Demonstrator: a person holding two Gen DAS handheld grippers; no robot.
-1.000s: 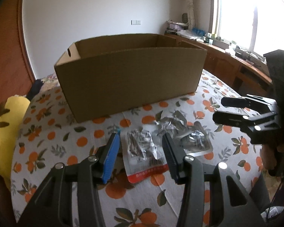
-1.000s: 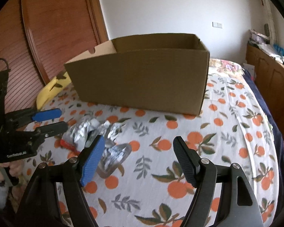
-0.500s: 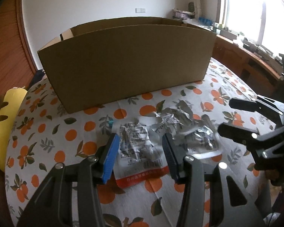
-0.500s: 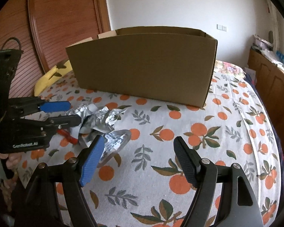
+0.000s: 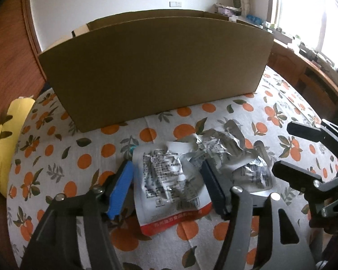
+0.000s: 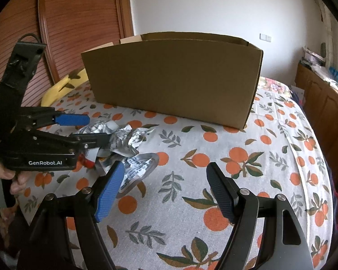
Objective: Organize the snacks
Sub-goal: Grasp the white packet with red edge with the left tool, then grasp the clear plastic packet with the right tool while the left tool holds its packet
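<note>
A white snack packet with a red lower edge (image 5: 173, 193) lies flat on the orange-print tablecloth (image 5: 85, 162). My left gripper (image 5: 166, 165) hangs low over it with one finger on each side. Its jaws are opening and the pads do not press on the packet. Crumpled silver packets (image 5: 227, 141) lie just right of it. Seen from the right wrist, the left gripper (image 6: 97, 127) reaches into the same pile (image 6: 126, 137). My right gripper (image 6: 165, 168) stands open over bare cloth, its blue finger beside a silver packet (image 6: 139, 168). A brown cardboard box (image 5: 155, 74) stands behind, its inside hidden.
A yellow cushion (image 5: 2, 148) lies at the table's left edge by a wooden slatted door (image 6: 78, 22). Wooden cabinets (image 6: 326, 103) and a cluttered window sill (image 5: 308, 51) run along the right. A hand (image 6: 13, 180) holds the left gripper's handle.
My left gripper has come lower and closer to the white packet, and its jaws have widened around it. The box looms larger. The right gripper has hardly moved.
</note>
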